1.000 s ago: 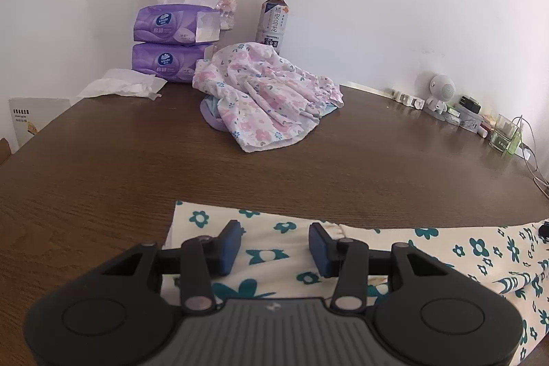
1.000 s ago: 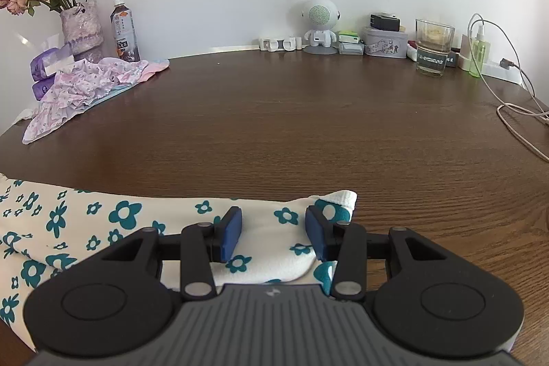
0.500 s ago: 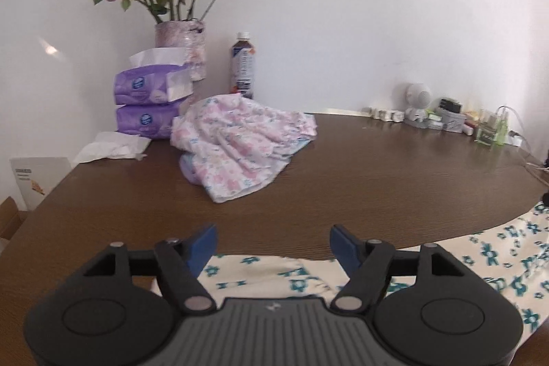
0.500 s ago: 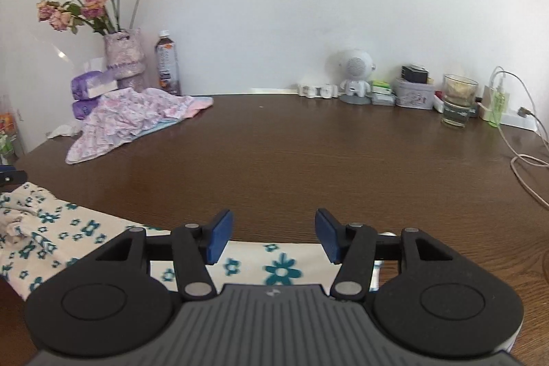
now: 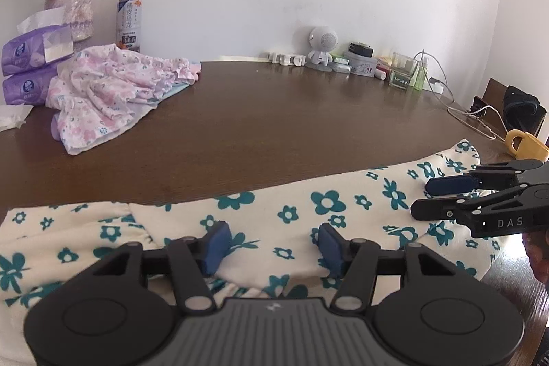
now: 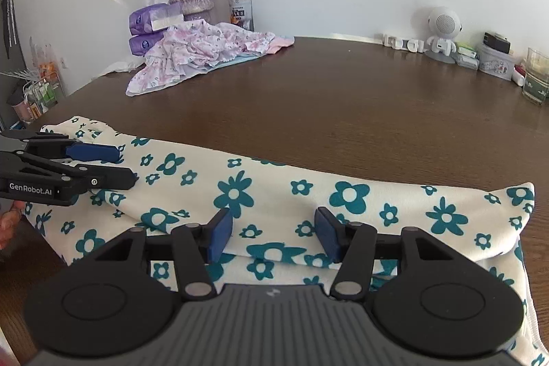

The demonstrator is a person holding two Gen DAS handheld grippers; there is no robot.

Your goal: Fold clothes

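Both hand-held grippers, left (image 5: 271,244) and right (image 6: 271,237), are dropping back over the folded cloth (image 6: 343,194), jaws standing open, gripping nothing; a fold is lying along the surface (image 6: 343,112).

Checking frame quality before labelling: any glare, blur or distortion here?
Left wrist view: fisheye bends the table edge, dark vignette corners, bright wall, sheen by the glass. Right wrist view: same curvature, floral cloth sharp, no motion blur.

Bright, even daylight; sharp focus; fisheye-bent, dark-cornered edges.

Brown table (image 6: 343,112) bears floral garment (image 6: 308,194), perhaps folded.
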